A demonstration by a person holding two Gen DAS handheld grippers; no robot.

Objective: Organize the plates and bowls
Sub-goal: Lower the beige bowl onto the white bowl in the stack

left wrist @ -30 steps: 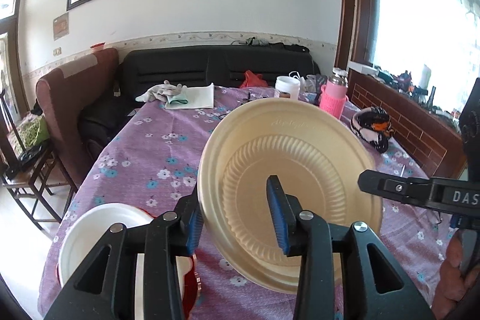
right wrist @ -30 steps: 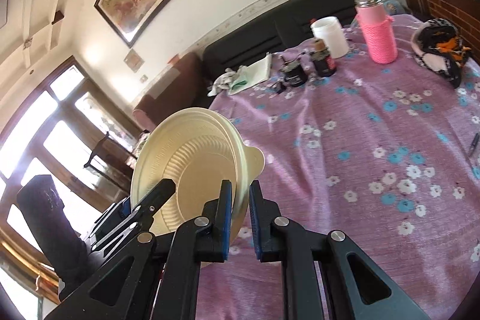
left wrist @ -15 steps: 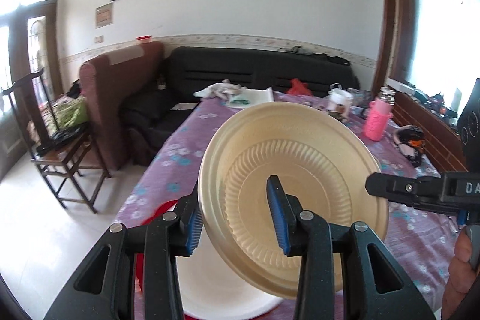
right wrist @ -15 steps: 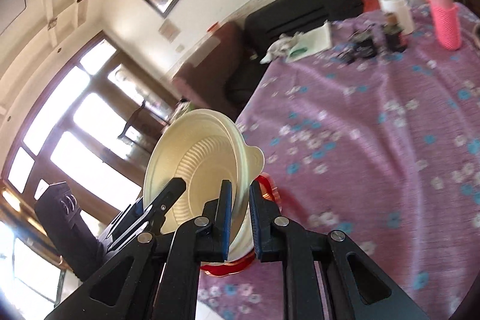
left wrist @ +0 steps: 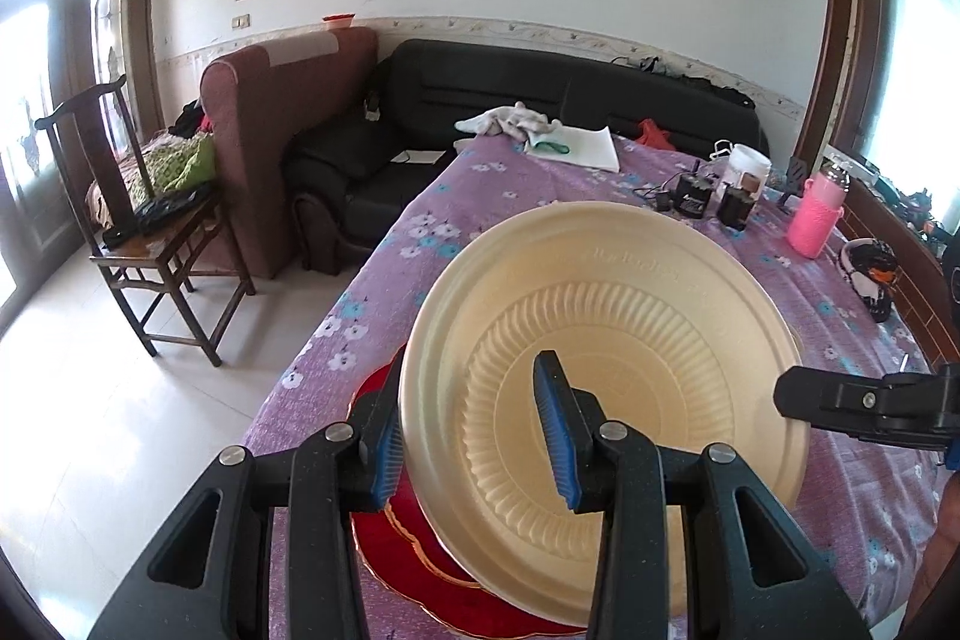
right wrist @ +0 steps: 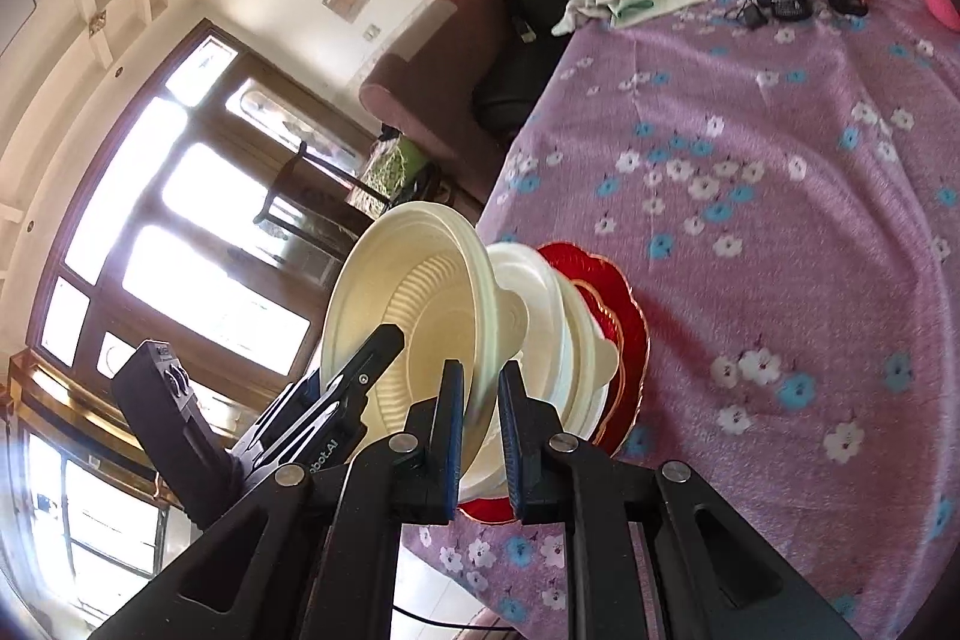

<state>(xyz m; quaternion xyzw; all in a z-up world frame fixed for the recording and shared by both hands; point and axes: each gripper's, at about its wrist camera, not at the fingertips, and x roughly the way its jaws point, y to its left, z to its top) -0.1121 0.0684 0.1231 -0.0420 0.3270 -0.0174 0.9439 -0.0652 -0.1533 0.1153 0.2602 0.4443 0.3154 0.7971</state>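
From the left wrist, the left claw [left wrist: 474, 436] gripped the rim of a cream plastic bowl [left wrist: 606, 388], one blue ribbed pad behind the wall and one inside on the ribbed floor. The bowl was tilted, its hollow facing the camera, and it hid most of a red scalloped plate [left wrist: 408, 550] lying on the bench [left wrist: 492, 202] at its near left corner. The bowl's upper rim carried embossed lettering too faint to read. At the right edge the black tip of the right claw [left wrist: 798, 397] met the bowl's far rim. Farther back on the purple flowered cloth stood two dark jars [left wrist: 711, 205], a white tub [left wrist: 747, 169], a pink bottle [left wrist: 816, 217], with a cloth and paper [left wrist: 570, 142] near the black sofa [left wrist: 540, 94].

From the right wrist, the right claw [right wrist: 480, 436] stood narrow, pinching the bowl's thin rim [right wrist: 486, 400] between its pads. The bowl [right wrist: 420, 298] hung tilted just over a stack of white bowls [right wrist: 558, 334] sitting on the red plate [right wrist: 624, 328]. The left claw's body [right wrist: 324, 418] crossed the bowl's lower left; printed on it, only "bot.AI" could be read.
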